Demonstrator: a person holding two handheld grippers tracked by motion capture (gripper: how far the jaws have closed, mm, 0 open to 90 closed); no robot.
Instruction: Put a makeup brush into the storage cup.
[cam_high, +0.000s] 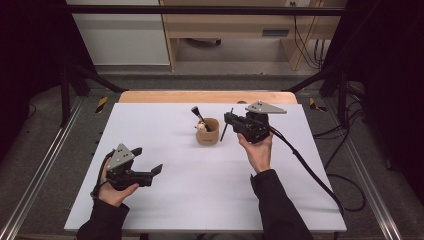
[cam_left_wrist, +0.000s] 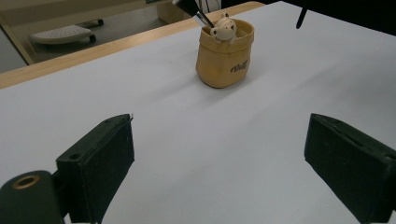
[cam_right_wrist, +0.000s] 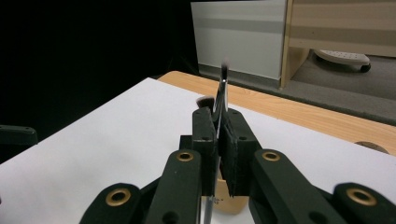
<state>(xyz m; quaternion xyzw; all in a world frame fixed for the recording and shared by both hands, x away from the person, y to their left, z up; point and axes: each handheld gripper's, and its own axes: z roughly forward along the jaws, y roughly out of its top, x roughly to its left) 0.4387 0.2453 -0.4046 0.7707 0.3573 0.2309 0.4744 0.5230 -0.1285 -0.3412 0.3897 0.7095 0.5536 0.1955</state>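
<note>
Beside the tan pouch (cam_high: 207, 132) we pinched a thin brush (cam_right_wrist: 221, 100) in our right gripper (cam_right_wrist: 218, 140) for stowing (left gripper (cam_left_wrist: 219, 154) idle, jaws spread).

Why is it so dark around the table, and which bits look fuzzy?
In the high view, light falls on the white table while the sides stay black. In the right gripper view, the thin brush clamped in the right gripper has a blurred tip, with blackness at left. In the left gripper view, the tan cup looks fairly sharp, casting a soft shadow; the near jaws look softer.
</note>
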